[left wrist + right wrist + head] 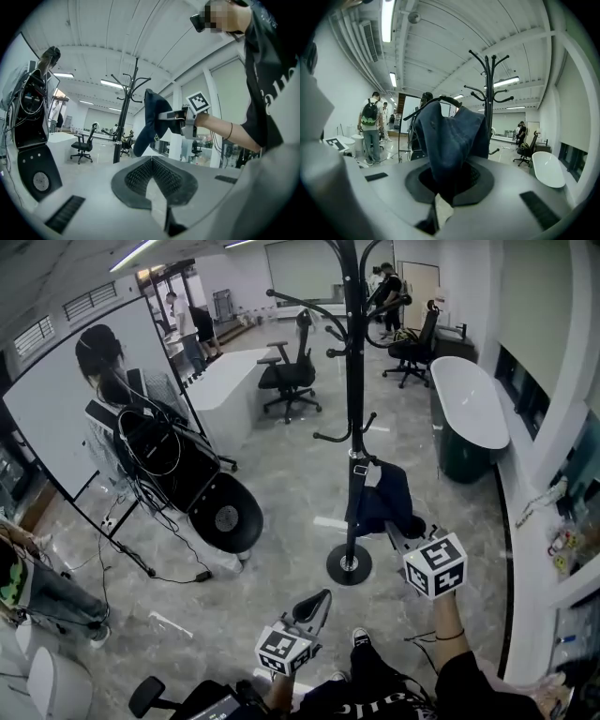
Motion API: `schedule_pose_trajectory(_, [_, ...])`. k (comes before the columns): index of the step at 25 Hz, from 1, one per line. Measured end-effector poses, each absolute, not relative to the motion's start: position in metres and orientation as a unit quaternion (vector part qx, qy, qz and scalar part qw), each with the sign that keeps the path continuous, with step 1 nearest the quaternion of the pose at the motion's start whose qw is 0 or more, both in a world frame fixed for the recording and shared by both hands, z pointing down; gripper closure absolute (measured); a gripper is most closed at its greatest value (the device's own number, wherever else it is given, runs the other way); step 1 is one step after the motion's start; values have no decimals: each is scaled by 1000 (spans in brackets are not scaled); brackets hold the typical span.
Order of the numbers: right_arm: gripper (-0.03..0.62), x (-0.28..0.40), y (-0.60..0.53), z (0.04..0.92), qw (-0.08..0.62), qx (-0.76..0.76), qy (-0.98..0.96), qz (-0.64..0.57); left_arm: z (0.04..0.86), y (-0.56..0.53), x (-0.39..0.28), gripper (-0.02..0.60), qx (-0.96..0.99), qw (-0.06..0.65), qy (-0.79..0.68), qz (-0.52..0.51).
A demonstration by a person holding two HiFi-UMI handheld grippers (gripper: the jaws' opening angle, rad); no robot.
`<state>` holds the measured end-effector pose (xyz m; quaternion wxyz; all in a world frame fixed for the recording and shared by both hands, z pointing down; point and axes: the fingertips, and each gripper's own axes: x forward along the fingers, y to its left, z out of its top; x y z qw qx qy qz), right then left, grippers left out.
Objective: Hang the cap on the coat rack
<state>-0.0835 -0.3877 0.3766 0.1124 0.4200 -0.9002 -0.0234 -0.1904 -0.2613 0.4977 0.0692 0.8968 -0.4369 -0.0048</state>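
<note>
Navy cap [384,498] is up off the floor, clamped in the right gripper [394,529], and it hangs right beside the pole of the black coat rack [353,381]. From the head view it sits low on the rack, just under the lower ring of hooks. A pale strap end lies across the pole, but whether the cloth touches the rack I cannot tell.

Looking along the right gripper [444,190], the jaws are pinched together on a fold of the cap [450,136]. The fabric bunches up and drapes over them. The coat rack [489,108] rises behind it to the right, its curved hooks bare against the ceiling.

Down to the left gripper [323,596]: it is held low and nearer the person, well apart from the cap, pointing up towards the rack. In its own view the left gripper [152,158] has its ribbed jaws closed tip to tip with nothing between them. Beyond them the right gripper [161,115] reaches in with the cap [151,119] dangling from it, and the coat rack [123,122] stands further back to the left.

Around all this is a grey marbled floor [281,484]. A white desk [230,381] with black office chairs [291,371] stands behind the rack, and a white tub [469,404] is off to the right. A black equipment stand [187,474] draped in cables is on the left. A person with a backpack [371,126] stands over in the distance.
</note>
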Motion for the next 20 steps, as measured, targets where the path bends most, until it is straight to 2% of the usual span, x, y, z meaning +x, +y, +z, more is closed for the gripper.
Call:
schedule_pose_trajectory(9, [562,-91,-484,309,63,424,-903,-27,481,-333,-188,578,885,67,-460,-19])
schedule_pose_trajectory(20, [562,-128,-563,246,59,448,-889,-77,475,-388,-193,578,871,66,-487,-17])
